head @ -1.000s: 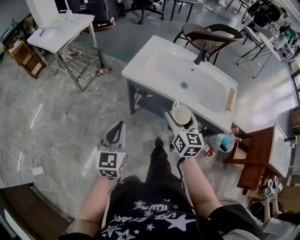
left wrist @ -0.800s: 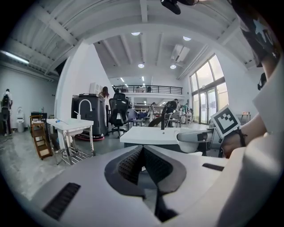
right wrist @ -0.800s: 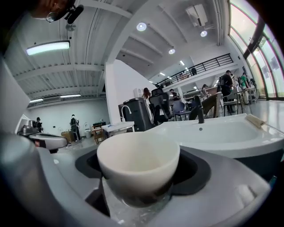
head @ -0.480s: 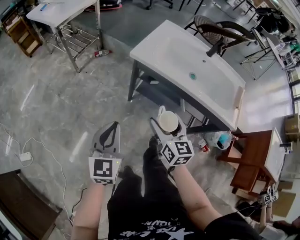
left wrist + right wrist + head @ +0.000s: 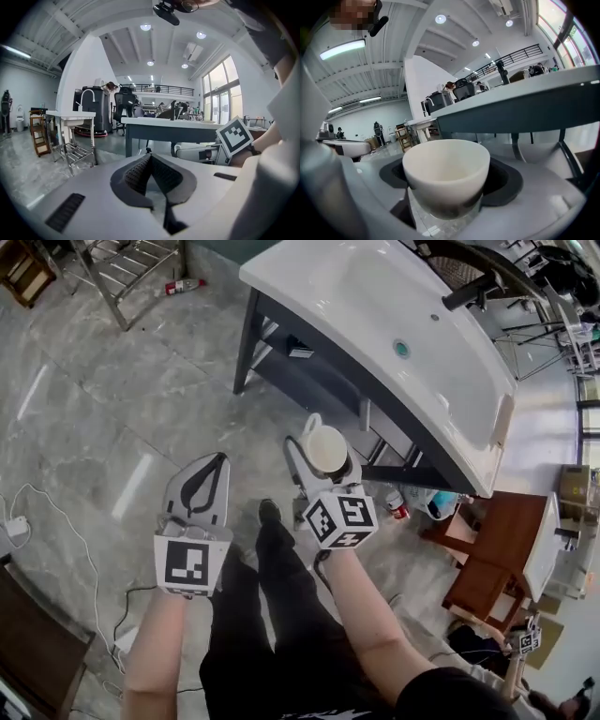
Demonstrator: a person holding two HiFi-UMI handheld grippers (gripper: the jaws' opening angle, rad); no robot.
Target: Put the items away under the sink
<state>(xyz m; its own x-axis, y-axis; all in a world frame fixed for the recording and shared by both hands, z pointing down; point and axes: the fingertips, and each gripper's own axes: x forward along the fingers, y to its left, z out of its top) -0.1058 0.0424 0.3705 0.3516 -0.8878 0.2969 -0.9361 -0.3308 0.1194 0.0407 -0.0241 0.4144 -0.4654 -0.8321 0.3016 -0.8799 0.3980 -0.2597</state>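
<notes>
The cup [image 5: 326, 448], a plain cream one with nothing showing inside it, sits upright between the two fingers of the right gripper [image 5: 323, 461], which are closed against its sides. In the right gripper view the cup [image 5: 446, 173] fills the space between the jaws, and the dark edge of the sink stand runs across above and beyond it, so the cup hangs lower than the basin. From the head view it is just in front of the stand's front rail and over the grey floor.

The left gripper [image 5: 217, 467] is held beside it, to the person's left and well apart from the cup. Its fingers [image 5: 137, 174] are pressed together at the tips with nothing between them.

The white sink [image 5: 309, 296] lies beyond. Its basin is bare apart from the drain [image 5: 401, 349] and the dark tap [image 5: 466, 292] at its far edge. Under it a low shelf [image 5: 309, 381] shows inside the dark frame. By the stand's right end, on the floor, a clear tub [image 5: 441, 505] holds something blue, next to a wooden stool [image 5: 487, 563].
</notes>
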